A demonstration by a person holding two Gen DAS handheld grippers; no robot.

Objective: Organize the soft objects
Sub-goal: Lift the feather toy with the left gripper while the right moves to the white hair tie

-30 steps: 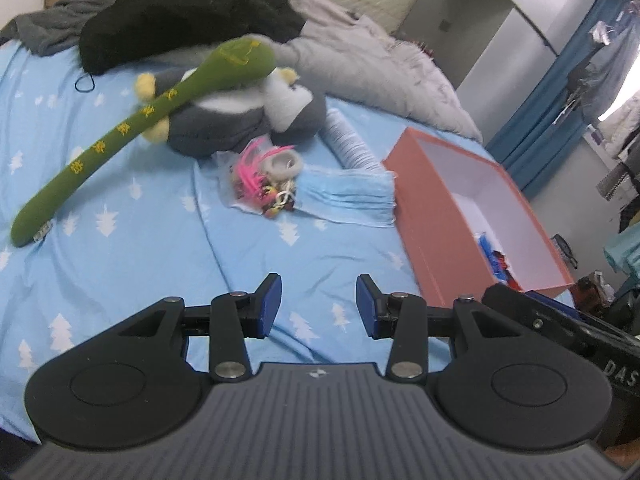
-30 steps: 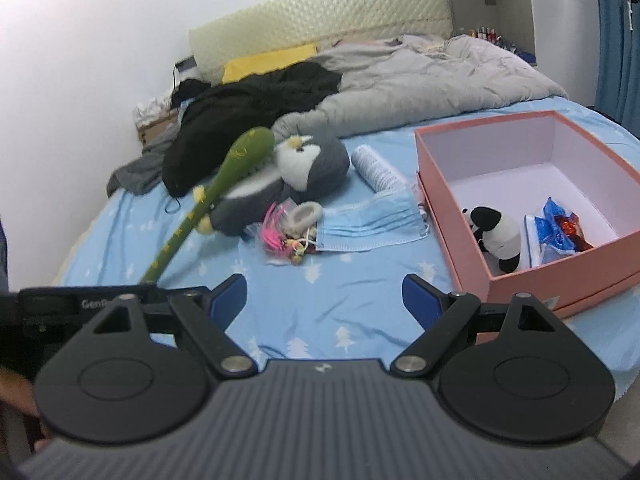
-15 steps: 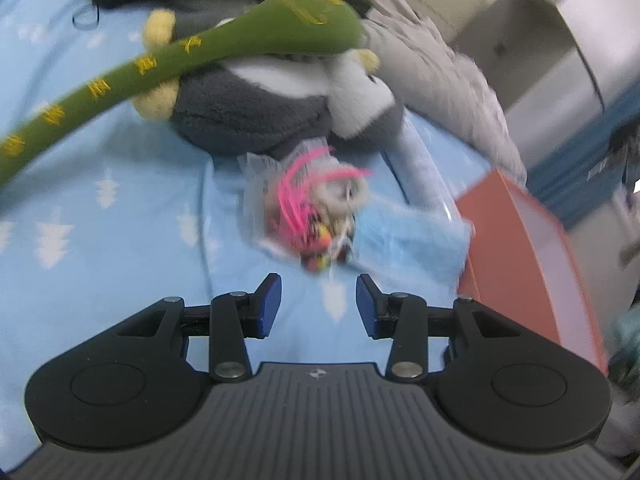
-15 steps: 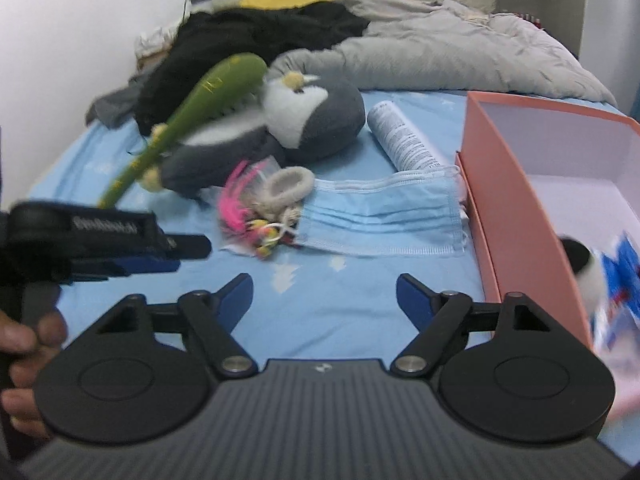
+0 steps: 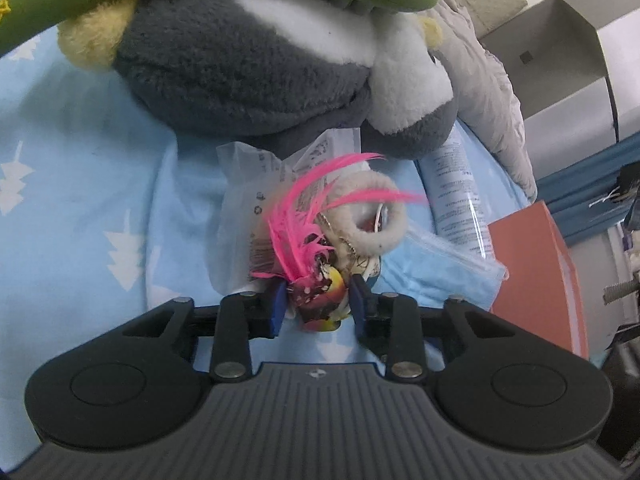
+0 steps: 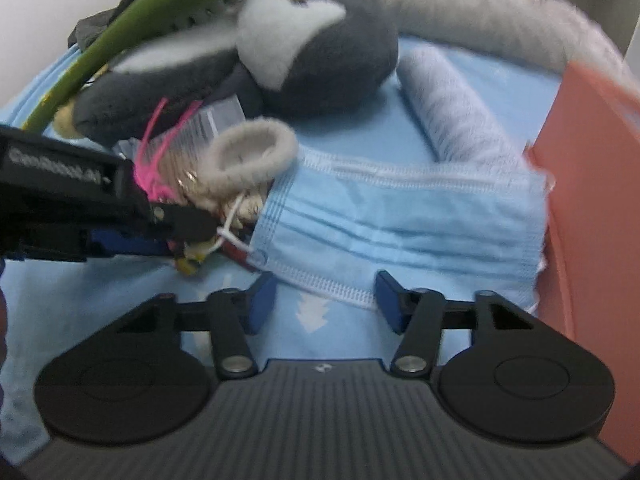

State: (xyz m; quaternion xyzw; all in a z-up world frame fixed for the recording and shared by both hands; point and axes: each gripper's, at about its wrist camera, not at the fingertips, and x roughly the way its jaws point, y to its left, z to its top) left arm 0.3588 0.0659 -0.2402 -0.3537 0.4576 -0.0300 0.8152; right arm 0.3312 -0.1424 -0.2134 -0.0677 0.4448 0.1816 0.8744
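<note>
Feather toy point(image 5: 316, 300) at frame centre, between the closing left gripper point(image 5: 318, 306) jaws, contact unclear; right gripper point(image 6: 320, 300), closing, straddles face mask point(image 6: 400, 216) edge without pressing.

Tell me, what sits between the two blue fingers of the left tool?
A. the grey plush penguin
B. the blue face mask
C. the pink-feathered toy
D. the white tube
C: in the left wrist view the left tool has the feathered toy between its blue fingers; the mask lies off to the right.
</note>
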